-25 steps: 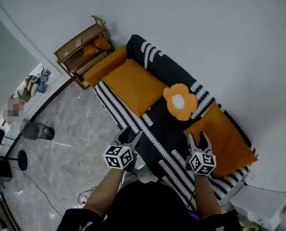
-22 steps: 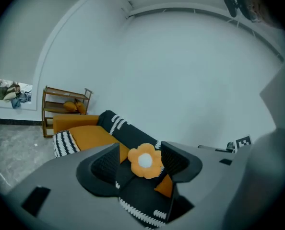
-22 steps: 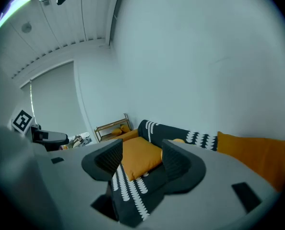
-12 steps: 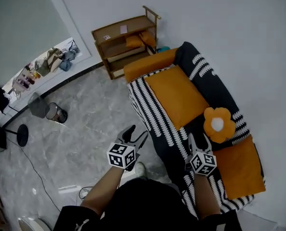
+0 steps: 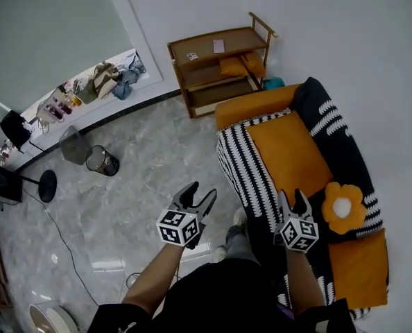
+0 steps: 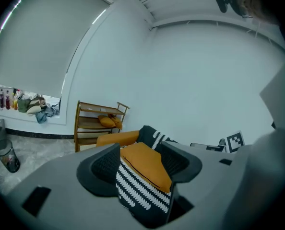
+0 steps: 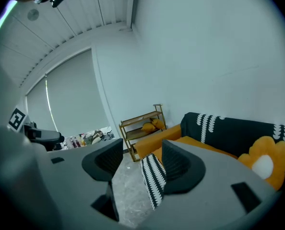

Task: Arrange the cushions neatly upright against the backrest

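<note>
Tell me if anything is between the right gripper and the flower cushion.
Nothing visible. The right gripper is open and empty near the front of the sofa; only the sofa's cover lies between it and the flower cushion.

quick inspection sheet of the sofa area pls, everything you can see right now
surface: sofa with a black-and-white striped cover and orange seat pads
job's things: flower cushion against the backrest; orange cushions lying on the wooden shelf
clutter: bin on the floor; bags and bottles on the ledge
grippers: left gripper and right gripper, jaws apart, nothing between them, off the sofa's front edge
cables: cable trailing across the floor
surroundings: grey marble floor, white wall
</note>
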The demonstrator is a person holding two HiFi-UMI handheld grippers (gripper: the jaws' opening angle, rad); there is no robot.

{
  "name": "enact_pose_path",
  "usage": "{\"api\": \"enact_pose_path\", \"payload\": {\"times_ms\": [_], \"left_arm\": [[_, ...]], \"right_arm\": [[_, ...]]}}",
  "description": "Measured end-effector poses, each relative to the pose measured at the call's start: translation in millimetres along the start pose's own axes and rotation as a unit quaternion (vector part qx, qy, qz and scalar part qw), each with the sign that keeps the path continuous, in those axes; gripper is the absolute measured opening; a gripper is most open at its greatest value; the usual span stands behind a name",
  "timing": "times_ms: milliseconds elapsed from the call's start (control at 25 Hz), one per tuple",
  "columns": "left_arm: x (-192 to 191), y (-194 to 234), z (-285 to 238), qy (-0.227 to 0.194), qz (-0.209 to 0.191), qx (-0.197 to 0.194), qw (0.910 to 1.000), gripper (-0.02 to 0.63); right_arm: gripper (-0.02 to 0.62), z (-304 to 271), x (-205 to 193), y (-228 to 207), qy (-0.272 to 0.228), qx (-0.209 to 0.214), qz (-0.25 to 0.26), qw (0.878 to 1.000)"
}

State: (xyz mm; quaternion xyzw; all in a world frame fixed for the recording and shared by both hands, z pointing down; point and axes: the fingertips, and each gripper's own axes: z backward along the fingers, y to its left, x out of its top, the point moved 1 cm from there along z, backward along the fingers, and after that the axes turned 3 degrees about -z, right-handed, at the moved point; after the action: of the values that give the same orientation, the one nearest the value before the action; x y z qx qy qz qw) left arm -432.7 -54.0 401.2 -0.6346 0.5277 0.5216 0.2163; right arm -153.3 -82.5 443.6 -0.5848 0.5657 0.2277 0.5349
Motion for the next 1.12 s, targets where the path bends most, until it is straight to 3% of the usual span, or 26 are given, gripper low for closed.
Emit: {"api": "enact_pose_path", "payload": {"times_ms": [360, 680, 920, 1120], "left_arm": [[74.4, 42.1, -97.8, -0.022, -0.034, -0.001, 0.9992, 0.276], [126.3, 47.0, -236.1, -0.002, -0.044, -0.017, 0.9989, 0.276], [131.0, 23.5, -313.4, 0.039, -0.050, -0.065, 0.9958, 0.275], [122.9, -8.9, -361.8, 0.089, -0.075, -0.129, 0.9848, 0.276]], "right_arm": [[0.265, -125.1, 54.0, -19.1, -0.023, 0.010, -0.003, 1.000], [0.259, -203.2, 109.1, -110.7, -0.021, -0.033, -0.016, 0.999], [0.259, -207.0, 126.3, -164.0, -0.032, -0.085, -0.038, 0.995], [0.259, -169.7, 117.8, -203.6, -0.045, -0.164, -0.082, 0.982]]}}
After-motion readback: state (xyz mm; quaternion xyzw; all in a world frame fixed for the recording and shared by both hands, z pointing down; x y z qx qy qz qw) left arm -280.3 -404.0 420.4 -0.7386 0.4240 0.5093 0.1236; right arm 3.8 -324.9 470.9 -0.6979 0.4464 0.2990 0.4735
